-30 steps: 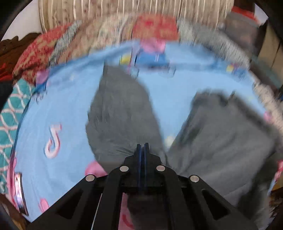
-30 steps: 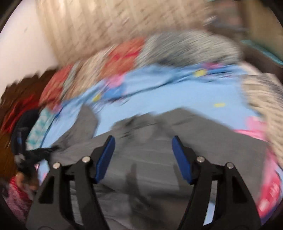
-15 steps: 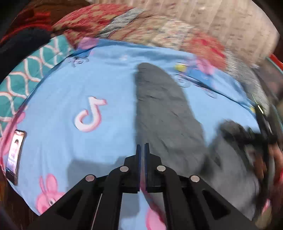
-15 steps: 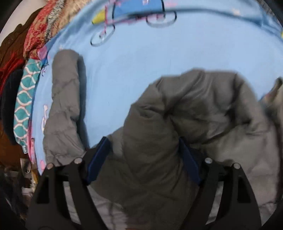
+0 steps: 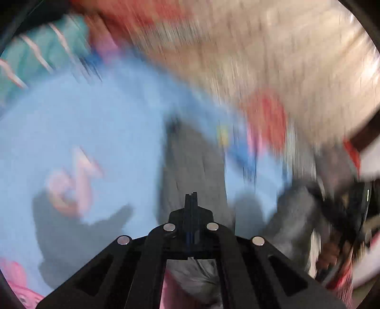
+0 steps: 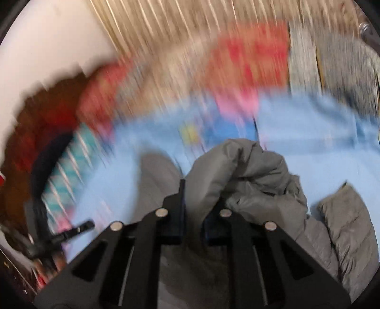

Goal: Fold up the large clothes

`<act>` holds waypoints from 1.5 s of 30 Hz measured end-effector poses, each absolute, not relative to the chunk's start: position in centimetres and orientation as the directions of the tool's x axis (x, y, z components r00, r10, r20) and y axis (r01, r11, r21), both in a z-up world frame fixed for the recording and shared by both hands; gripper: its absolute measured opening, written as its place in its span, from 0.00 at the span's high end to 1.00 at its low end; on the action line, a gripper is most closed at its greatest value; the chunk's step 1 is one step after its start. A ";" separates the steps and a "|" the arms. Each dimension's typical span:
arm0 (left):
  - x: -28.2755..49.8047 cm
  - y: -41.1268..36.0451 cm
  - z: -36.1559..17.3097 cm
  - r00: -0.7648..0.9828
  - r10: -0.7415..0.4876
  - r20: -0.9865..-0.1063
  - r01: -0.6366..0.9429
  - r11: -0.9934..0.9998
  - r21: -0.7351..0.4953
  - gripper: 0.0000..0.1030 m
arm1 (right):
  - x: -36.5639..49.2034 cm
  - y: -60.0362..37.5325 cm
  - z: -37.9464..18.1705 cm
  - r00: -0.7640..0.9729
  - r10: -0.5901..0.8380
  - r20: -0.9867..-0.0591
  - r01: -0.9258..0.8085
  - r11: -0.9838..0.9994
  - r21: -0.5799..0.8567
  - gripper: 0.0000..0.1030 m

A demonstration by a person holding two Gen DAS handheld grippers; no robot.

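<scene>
A large grey puffer jacket [image 6: 261,180] lies on a light blue bedsheet [image 6: 320,147]. My right gripper [image 6: 193,190] is shut on a bunched fold of the jacket and holds it up off the sheet. One grey sleeve [image 5: 190,161] stretches away across the sheet in the left wrist view. My left gripper [image 5: 191,197] is shut, with grey and pale fabric bunched below its jaws; the view is heavily blurred, so I cannot tell what the fabric is. The other gripper shows at the right edge of the left wrist view [image 5: 342,214].
The blue sheet [image 5: 83,123] carries pink cartoon prints [image 5: 68,180]. Piled colourful blankets [image 6: 249,54] and a striped curtain [image 6: 190,21] line the far side. A teal patterned cloth [image 6: 68,166] lies at the left edge.
My right gripper has closed on a fold of the jacket and lifted it, swinging up from looking down. My left gripper has stayed shut and swung quickly, blurring its view.
</scene>
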State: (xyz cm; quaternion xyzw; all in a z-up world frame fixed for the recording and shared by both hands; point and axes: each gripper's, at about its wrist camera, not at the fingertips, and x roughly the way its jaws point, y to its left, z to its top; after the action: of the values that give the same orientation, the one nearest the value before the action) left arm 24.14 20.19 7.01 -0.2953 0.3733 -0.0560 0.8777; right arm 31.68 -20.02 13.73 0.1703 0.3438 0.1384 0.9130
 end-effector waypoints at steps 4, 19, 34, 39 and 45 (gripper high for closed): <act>22.5 25.2 9.5 0.798 -0.007 -0.603 -0.351 0.807 -0.475 1.00 | 34.9 -17.9 11.7 0.692 0.160 -0.703 -0.001 0.975 0.222 0.15; 30.5 16.9 -3.6 0.411 -0.351 -0.842 -0.217 0.859 -0.464 1.00 | 21.3 -31.3 6.0 0.606 -0.156 -0.780 0.153 0.985 -0.078 0.19; 34.2 8.6 -3.4 0.410 -0.362 -0.837 0.023 0.922 -0.387 1.00 | 22.7 -38.9 0.4 0.499 -0.261 -0.827 0.319 0.942 -0.105 0.77; 34.3 14.6 -0.6 0.567 -0.168 -0.806 -0.180 0.930 -0.321 1.00 | 19.1 -44.9 2.1 0.416 -0.503 -0.757 0.590 0.783 -0.197 0.77; 31.0 21.5 0.5 0.592 -0.075 -0.803 -0.364 0.864 -0.349 1.00 | 13.6 -46.5 3.7 0.478 -0.371 -0.796 0.603 0.798 -0.010 0.50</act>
State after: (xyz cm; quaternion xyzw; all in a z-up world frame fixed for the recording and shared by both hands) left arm 30.96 21.52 0.54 -0.2471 0.4439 0.0842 0.8572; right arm 13.60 -46.53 3.75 0.1369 0.4227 -0.2870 0.8487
